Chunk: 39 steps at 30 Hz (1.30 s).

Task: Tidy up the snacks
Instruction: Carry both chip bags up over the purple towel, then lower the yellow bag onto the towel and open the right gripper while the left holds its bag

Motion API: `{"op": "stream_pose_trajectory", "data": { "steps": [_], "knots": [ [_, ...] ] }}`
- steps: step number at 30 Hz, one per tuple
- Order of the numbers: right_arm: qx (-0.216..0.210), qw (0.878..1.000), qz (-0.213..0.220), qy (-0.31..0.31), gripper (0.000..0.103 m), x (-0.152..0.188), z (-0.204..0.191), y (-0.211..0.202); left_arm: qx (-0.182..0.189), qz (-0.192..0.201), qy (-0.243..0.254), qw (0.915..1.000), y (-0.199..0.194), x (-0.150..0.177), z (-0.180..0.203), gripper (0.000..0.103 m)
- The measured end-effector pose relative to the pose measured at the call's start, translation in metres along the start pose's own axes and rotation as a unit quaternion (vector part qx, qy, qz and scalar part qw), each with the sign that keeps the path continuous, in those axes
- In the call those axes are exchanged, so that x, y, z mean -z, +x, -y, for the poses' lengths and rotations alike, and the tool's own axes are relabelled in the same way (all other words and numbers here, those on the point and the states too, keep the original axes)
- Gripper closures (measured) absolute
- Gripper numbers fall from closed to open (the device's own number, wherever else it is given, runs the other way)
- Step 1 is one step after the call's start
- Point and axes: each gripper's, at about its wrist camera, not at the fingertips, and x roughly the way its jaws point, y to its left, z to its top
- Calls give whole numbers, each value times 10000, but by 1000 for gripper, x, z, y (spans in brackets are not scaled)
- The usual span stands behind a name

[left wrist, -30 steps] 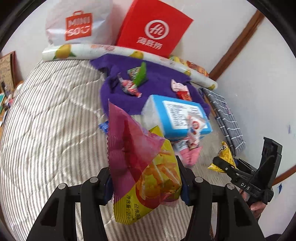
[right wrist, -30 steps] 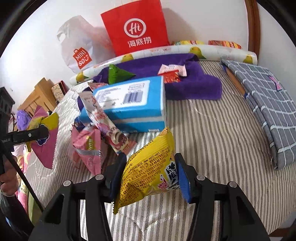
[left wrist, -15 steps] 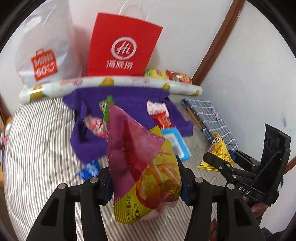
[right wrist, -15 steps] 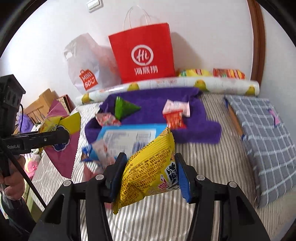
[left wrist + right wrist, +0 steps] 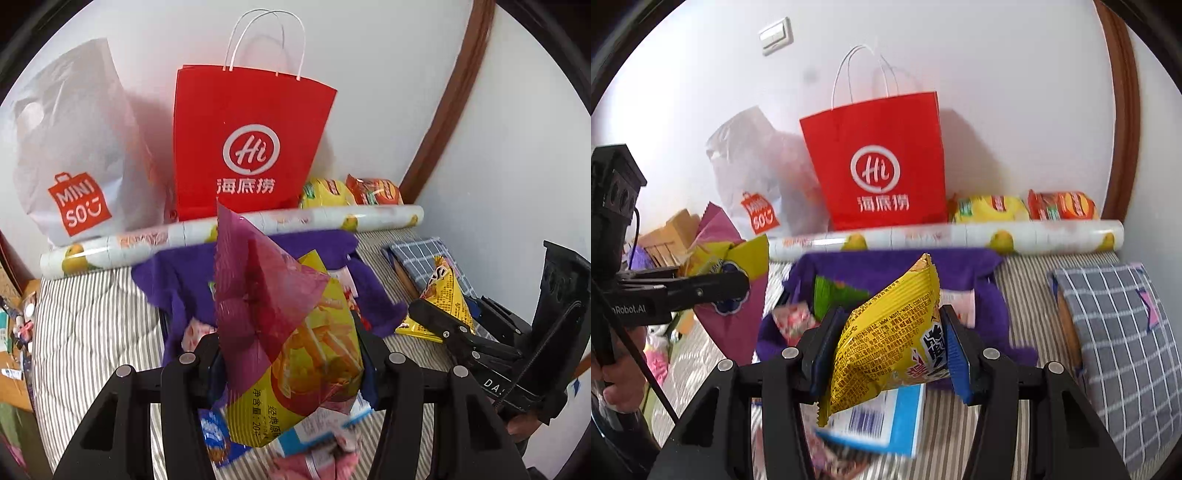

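Yellow snack packets were clamped in both grippers, left and right, aloft before the red paper bag; each probably needed lifting clear above its rim before release.

Both units are matte black plastic. The left gripper has two triangular, open-framed jaw arms, each fitted with round silver screws, and blue ribbed pads on the inner faces. The right gripper has the same build, with blue ridged pads. White lettering marks each body's side. A thin black cable runs below one body. Bare skin shows on the hand.
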Motion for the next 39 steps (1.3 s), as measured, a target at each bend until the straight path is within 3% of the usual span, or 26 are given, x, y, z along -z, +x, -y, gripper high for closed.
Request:
{"op": "stream_pose_trajectory", "data": {
  "steps": [10, 15, 20, 30, 39],
  "knots": [
    [-76, 9996, 167, 214, 51, -43, 10, 37, 81, 41, -161, 9998, 29, -44, -11, 50],
    [-147, 9995, 181, 193, 51, -55, 9, 58, 12, 73, -95, 9999, 44, -47, -16, 50],
    [-93, 9997, 47, 214, 51, -49, 13, 88, -14, -259, -288, 9992, 68, -39, -37, 50],
    [-104, 9969, -593, 502, 51, -19, 33, 135, -64, -398, -467, 9981, 83, -38, -51, 50],
    [-264, 9941, -918, 510, 51, -3, 32, 149, -202, -425, -417, 9980, 87, -37, -48, 50]
  ]
}}
